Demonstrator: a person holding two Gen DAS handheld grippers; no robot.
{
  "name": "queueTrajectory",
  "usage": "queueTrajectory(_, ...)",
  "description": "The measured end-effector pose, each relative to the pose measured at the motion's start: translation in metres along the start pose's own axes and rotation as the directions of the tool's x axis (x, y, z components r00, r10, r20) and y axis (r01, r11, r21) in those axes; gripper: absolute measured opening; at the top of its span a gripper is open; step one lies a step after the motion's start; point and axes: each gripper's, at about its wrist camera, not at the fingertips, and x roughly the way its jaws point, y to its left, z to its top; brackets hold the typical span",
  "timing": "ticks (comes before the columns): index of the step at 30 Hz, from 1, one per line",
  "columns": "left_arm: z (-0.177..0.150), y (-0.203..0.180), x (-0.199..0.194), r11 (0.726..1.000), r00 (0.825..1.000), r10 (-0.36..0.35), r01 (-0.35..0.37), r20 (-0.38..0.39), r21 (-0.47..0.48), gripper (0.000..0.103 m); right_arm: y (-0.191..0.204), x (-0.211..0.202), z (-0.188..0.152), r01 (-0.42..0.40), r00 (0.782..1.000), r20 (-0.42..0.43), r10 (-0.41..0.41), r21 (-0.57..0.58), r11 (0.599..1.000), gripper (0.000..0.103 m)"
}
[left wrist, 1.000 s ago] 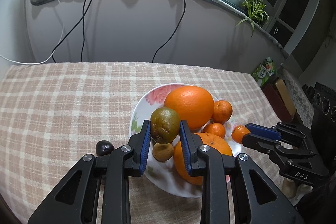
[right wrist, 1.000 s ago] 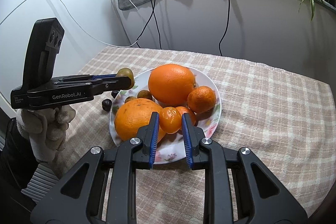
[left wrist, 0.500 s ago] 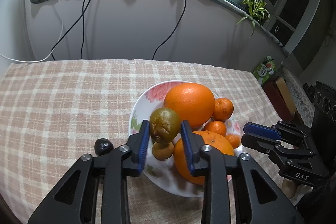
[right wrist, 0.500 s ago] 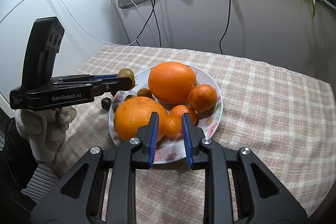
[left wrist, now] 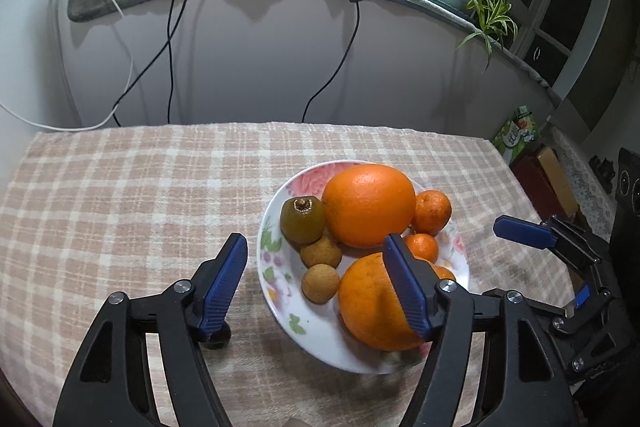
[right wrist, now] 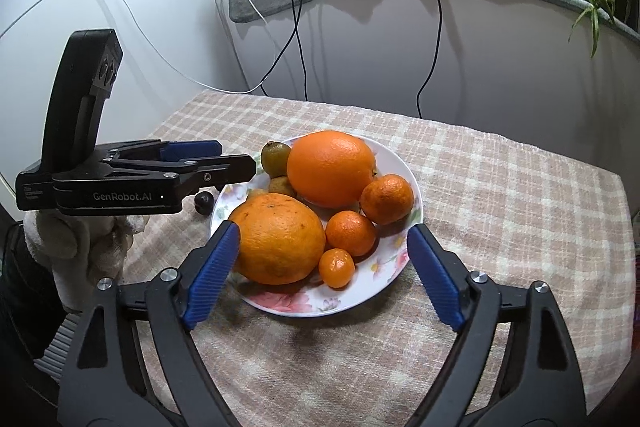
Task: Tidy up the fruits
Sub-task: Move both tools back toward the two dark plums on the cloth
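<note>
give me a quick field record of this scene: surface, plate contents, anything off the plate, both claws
surface: table under a checked cloth
plate: two large oranges, three small mandarins, a green-brown fruit, two small brown fruits
off plate: one dark round fruit on the cloth beside the plate's left rim
left claw: jaws opening, nothing gripped
right claw: jaws opening, nothing gripped, hanging over the plate's near edge

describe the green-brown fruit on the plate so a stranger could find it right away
On the checked tablecloth sits a flowered plate. The green-brown fruit lies at its far left rim, beside the biggest orange. It is the only olive-coloured piece, with a dry brown stem scar.
</note>
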Motion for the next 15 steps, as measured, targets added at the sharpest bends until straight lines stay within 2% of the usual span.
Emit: queueTrajectory(15, 0.0001, -0.0051, -0.0090, 0.999, 1.000, 0.019, -0.020, 0.025, 0.029, 0.070, 0.0092, -0.0032, 0.0032, -0.006, 1.000, 0.001, 0.006, -0.025, 1.000, 0.089)
